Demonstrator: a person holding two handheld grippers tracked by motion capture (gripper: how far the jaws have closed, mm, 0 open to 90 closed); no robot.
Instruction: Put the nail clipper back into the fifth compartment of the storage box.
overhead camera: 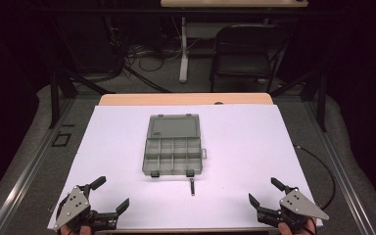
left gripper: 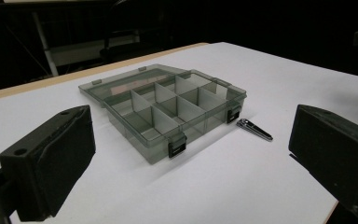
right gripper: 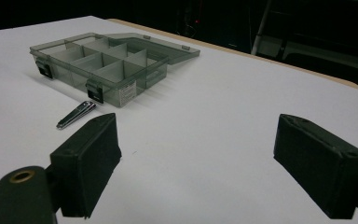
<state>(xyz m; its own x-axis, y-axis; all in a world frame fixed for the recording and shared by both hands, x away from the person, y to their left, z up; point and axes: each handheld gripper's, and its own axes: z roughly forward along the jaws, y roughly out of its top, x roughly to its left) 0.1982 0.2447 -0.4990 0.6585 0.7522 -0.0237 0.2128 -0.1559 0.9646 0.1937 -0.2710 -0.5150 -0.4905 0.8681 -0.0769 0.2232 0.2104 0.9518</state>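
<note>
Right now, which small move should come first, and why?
Probably bring the right gripper forward to the nail clipper. Both grippers are open and empty, the left gripper too, and the clipper lies on the white sheet just before the open compartment box, whose compartments look empty.

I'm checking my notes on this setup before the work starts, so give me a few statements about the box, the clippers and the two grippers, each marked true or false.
1. The compartment box lies with its lid open. True.
2. The nail clippers lie inside one of the compartments. False: they lie on the white sheet, just in front of the box's near edge.
3. The left gripper has its jaws open with nothing between them. True.
4. The right gripper is shut on the clippers. False: its jaws stand open, apart from the clippers.
5. The compartments that can be seen hold small parts. False: they look empty.
</note>
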